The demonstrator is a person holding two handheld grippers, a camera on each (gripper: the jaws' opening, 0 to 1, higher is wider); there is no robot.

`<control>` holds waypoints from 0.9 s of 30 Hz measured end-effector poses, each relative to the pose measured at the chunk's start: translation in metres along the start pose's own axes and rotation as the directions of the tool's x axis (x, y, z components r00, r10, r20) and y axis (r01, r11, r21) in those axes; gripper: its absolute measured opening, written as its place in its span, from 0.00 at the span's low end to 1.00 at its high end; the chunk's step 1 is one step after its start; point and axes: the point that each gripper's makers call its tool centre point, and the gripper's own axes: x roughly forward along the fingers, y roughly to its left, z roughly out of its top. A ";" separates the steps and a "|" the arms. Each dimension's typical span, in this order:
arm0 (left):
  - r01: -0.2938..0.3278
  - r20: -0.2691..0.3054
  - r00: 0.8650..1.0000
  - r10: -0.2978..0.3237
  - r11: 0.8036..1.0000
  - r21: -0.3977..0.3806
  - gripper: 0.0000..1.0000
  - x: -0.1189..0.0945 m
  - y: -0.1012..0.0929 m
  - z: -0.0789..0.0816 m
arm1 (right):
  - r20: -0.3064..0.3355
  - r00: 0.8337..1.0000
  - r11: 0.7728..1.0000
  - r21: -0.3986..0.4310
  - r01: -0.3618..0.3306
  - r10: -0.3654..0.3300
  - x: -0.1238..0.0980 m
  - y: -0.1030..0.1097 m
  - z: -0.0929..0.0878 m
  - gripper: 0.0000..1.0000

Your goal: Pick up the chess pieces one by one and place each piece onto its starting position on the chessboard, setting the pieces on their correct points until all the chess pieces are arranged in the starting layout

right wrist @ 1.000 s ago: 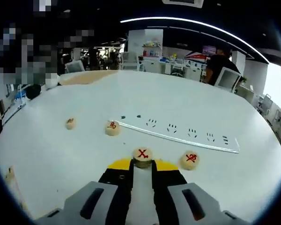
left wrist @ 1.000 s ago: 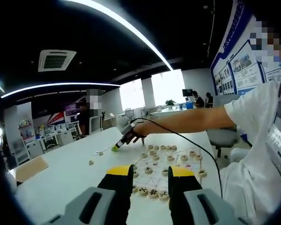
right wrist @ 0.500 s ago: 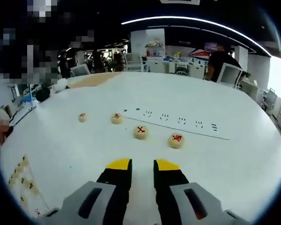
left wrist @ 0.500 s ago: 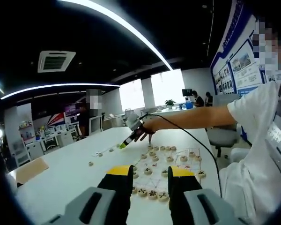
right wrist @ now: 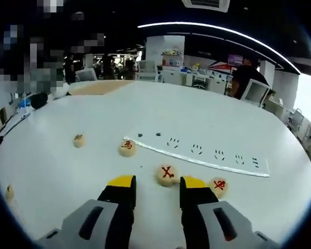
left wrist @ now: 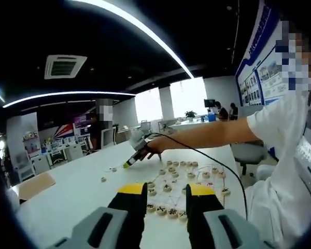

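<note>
In the right gripper view my right gripper is open just above the white table. A round cream chess piece with a red X mark lies at its yellow fingertips, in line with the gap. Beside it lie a piece with a red horse character, a smaller-looking one and one by the right fingertip. In the left gripper view my left gripper is open and holds nothing. Beyond it the chessboard carries several pieces. The right gripper reaches to the loose pieces left of the board.
A clear strip with black marks lies across the table beyond the loose pieces. The person's arm and a black cable stretch over the board. Office desks, chairs and people stand far behind the table.
The right gripper drew back from the X-marked piece half a second ago and has come close to it again, jaws now wider apart. The left gripper has barely moved.
</note>
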 end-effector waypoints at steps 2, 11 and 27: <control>-0.006 0.008 1.000 0.006 1.000 -0.007 0.31 -0.002 0.003 0.001 | -0.010 1.000 1.000 0.013 0.017 -0.017 0.006 -0.004 -0.001 0.32; -0.009 0.011 1.000 0.009 1.000 -0.015 0.31 -0.001 0.006 -0.001 | -0.019 0.999 0.999 0.026 0.046 -0.046 0.006 -0.016 0.001 0.20; 0.008 -0.006 1.000 -0.008 1.000 -0.001 0.31 0.007 0.000 0.002 | -0.013 0.991 0.989 0.070 -0.131 0.132 -0.108 0.006 -0.046 0.20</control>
